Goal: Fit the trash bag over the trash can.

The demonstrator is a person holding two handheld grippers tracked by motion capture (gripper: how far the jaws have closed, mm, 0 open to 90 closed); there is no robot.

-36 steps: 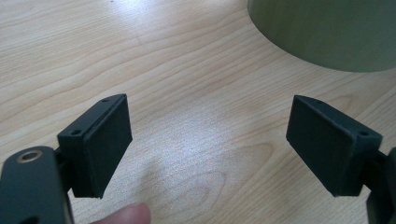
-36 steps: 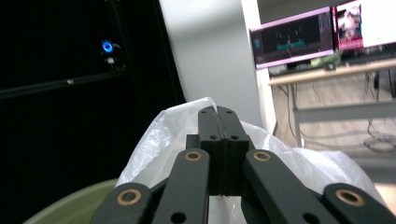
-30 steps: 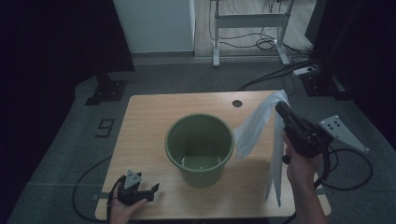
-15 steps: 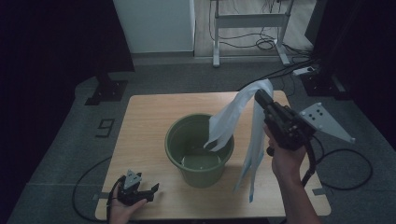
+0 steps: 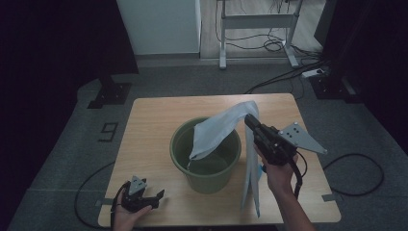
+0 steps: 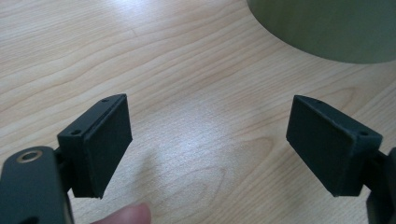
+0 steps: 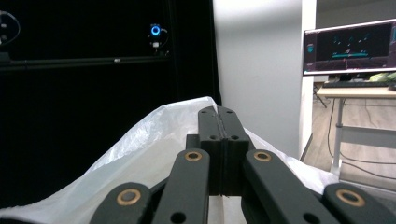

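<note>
The right gripper (image 5: 251, 121) was raised above the right half of the wooden table (image 5: 149, 125), its jaws pressed together on a fold of a thin white plastic bag (image 5: 219, 132). In the right gripper view the two black jaws met with no gap, and the bag (image 7: 154, 140) spread out beneath and to either side of them. From the grip, one part of the bag draped leftward over the rim of the green bucket (image 5: 183, 149) and hung into its interior; another part hung straight down on the right of the bucket toward the table's near edge. The bucket stood upright at the centre of the table. The left gripper (image 5: 153, 197) rested low at the near left corner of the table, its jaws spread wide with nothing between them; the left gripper view showed bare wood between the pads and the bucket wall (image 6: 327, 28) at the upper right.
</note>
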